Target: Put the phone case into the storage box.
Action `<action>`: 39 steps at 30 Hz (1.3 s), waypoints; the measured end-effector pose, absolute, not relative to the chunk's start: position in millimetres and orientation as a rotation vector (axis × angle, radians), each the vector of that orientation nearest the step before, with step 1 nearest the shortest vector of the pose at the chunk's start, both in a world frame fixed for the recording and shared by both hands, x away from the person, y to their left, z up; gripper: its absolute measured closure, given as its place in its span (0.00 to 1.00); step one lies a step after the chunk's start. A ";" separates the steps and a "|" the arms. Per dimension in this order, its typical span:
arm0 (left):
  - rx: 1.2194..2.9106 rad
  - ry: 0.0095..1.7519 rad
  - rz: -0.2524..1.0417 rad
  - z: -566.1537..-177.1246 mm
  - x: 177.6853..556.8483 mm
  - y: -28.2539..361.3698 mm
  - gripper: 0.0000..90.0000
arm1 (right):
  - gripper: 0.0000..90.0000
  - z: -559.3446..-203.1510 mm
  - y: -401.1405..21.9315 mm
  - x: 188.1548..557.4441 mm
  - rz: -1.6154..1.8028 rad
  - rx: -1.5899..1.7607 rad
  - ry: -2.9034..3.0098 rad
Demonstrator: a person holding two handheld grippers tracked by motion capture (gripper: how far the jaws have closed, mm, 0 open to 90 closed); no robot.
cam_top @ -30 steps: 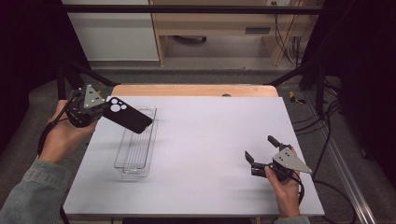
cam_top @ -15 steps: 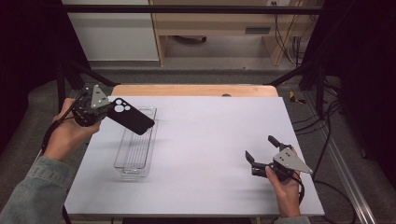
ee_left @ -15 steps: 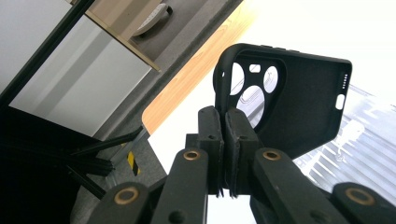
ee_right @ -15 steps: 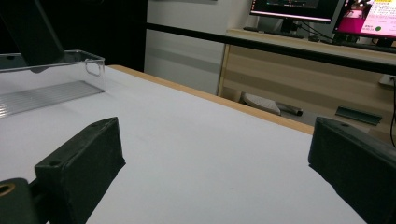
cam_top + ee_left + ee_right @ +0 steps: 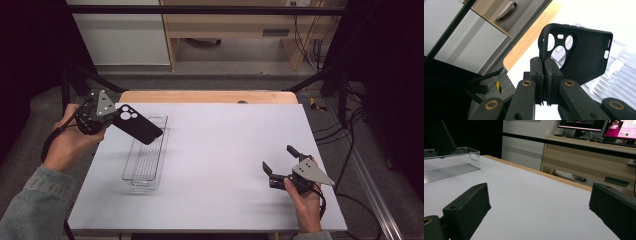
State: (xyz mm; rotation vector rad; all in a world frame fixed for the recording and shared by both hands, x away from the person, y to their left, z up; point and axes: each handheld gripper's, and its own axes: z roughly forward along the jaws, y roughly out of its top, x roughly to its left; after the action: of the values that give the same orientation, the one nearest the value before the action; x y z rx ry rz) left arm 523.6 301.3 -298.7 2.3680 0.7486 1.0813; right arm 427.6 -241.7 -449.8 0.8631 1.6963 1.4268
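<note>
The black phone case (image 5: 138, 125) hangs in the air above the clear tray (image 5: 146, 156), pinched at its camera-hole end by the left hand-held gripper (image 5: 107, 118) (probably for lowering inside). The right hand-held gripper (image 5: 280, 165) waits wide open, empty, over the table (image 5: 220, 145).

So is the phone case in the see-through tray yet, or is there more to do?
Not yet. Done: the left gripper has pinched the black phone case by its camera end and lifted it. In hand: it hangs over the clear tray. Left, probably: lowering it in and letting go. The right gripper waits open, holding nothing.
</note>
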 end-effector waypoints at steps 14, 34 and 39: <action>2.415 0.710 1.100 -300.7 525.8 296.9 0.95 | 0.04 -450.5 -241.5 428.0 1.427 0.866 1.698; 2.494 0.658 1.109 -312.4 546.7 283.9 0.95 | 0.04 -453.1 -239.5 429.7 1.431 0.869 1.714; 2.520 0.634 1.128 -314.5 552.3 279.6 0.95 | 0.04 -453.2 -239.8 429.5 1.431 0.870 1.715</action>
State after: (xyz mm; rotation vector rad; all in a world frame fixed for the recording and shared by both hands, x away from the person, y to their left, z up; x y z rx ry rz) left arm 552.3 279.6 -314.5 2.5200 0.6338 1.1275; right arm 429.5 -239.8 -453.2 0.8700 1.7145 1.4308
